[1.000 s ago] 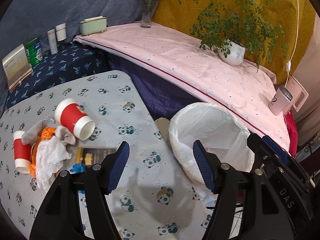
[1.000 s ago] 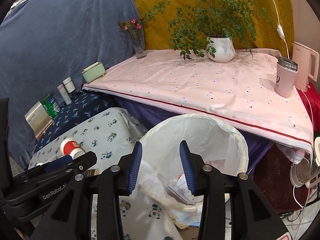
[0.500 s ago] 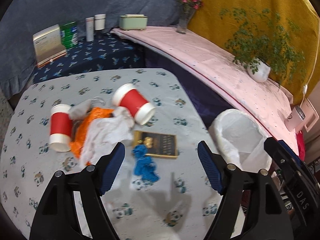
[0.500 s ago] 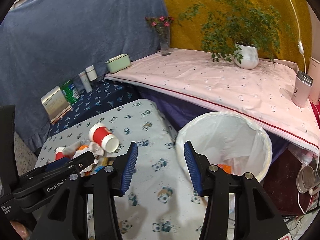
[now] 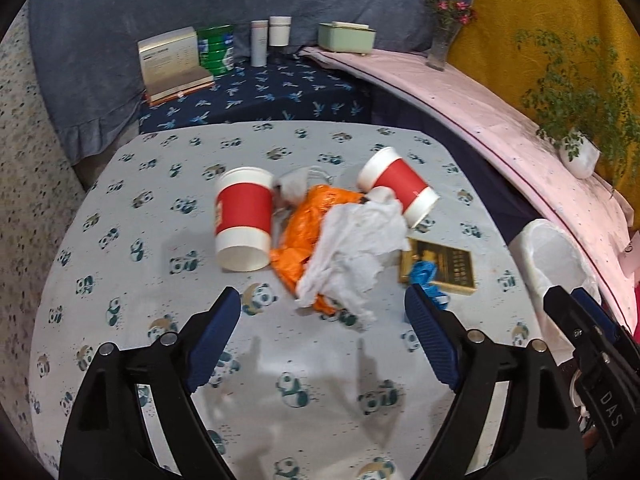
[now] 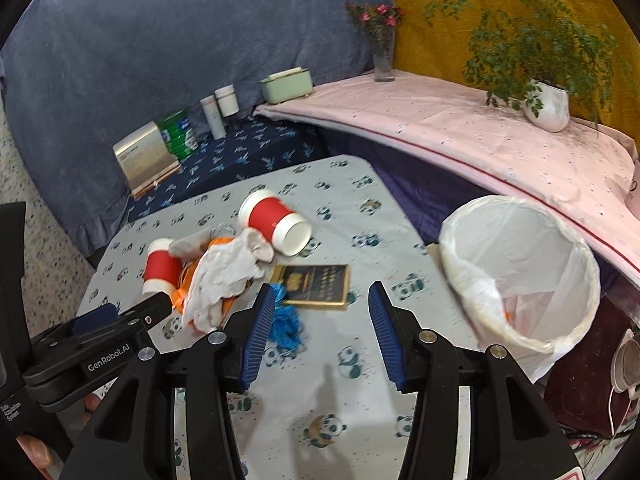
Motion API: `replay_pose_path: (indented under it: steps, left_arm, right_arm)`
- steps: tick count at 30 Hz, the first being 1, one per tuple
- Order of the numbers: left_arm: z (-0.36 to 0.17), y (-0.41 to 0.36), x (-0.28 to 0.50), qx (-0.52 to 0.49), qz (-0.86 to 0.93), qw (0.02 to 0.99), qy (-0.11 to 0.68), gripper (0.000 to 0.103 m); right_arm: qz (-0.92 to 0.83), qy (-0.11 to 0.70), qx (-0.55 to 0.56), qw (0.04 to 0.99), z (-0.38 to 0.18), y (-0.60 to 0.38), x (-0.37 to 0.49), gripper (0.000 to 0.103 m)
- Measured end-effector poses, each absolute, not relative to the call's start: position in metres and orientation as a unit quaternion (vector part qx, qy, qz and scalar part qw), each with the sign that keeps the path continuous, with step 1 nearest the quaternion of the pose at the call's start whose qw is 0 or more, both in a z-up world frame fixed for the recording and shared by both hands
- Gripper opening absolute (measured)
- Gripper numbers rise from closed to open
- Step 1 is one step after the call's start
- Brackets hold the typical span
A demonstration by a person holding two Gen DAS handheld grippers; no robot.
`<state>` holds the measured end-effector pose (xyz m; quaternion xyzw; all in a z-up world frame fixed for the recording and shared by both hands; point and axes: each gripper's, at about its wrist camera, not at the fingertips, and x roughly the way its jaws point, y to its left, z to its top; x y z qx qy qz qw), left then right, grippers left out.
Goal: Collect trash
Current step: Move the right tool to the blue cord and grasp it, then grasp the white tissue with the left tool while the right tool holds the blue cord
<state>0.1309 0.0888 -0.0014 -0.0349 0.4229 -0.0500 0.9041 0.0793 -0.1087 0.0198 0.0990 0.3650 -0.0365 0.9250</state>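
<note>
On the panda-print table point(image 5: 132, 264) the trash lies in one loose heap: a crumpled white tissue point(image 5: 356, 248) sits on top of an orange plastic wrapper point(image 5: 304, 232), with one red paper cup point(image 5: 243, 222) lying on its side touching the heap at nine o'clock and a second red paper cup point(image 5: 398, 188) tipped over at the heap's two o'clock. A black and gold packet point(image 5: 444, 266) lies flat at the heap's four o'clock, and a crumpled blue scrap point(image 5: 424, 274) rests on its near corner. The left gripper point(image 5: 322, 320) hangs above the table at the heap's six o'clock, its jaws spread wide after having just been opening, and nothing is between them. The right gripper point(image 6: 322, 322) hovers near the packet's six o'clock with its jaws about half spread and empty; the blue scrap shows just behind its left finger point(image 6: 260, 324). The white-lined trash bin point(image 6: 520, 272) stands off the table's edge at three o'clock from the packet, its mouth facing up, with a little orange showing at the bottom. Behind the table, at twelve o'clock, a green can point(image 5: 216, 50), two white bottles point(image 5: 268, 40), a mint-green box point(image 5: 346, 36) and a vase of flowers point(image 5: 442, 36) stand along the back.
</note>
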Motion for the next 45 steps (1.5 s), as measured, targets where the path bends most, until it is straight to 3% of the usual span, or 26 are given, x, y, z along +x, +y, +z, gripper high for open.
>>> replay_pose_path:
  steps: [28,31,32,39,41,45]
  left_arm:
    - [-0.043,0.097,0.172,-0.026,-0.057,0.888,0.455,0.082]
    - [-0.045,0.089,0.176,-0.019,-0.062,0.888,0.456,0.083]
    - [-0.045,0.085,0.178,-0.019,-0.066,0.887,0.456,0.083]
    - [-0.049,0.066,0.192,-0.009,-0.078,0.885,0.459,0.082]
    - [-0.050,0.063,0.197,-0.009,-0.079,0.884,0.460,0.075]
    - [-0.057,0.056,0.207,-0.007,-0.092,0.874,0.477,0.042]
  right_arm:
    - [-0.015,0.466,0.093,0.880,-0.082,-0.081,0.152,0.047]
    - [-0.007,0.464,0.093,0.881,-0.084,-0.082,0.152,0.036]
    - [-0.001,0.466,0.092,0.880,-0.083,-0.081,0.151,0.021]
    - [-0.003,0.446,0.097,0.889,-0.067,-0.090,0.138,0.017]
    - [-0.005,0.440,0.105,0.892,-0.061,-0.095,0.135,0.017]
    - [-0.009,0.428,0.114,0.896,-0.052,-0.103,0.131,0.018]
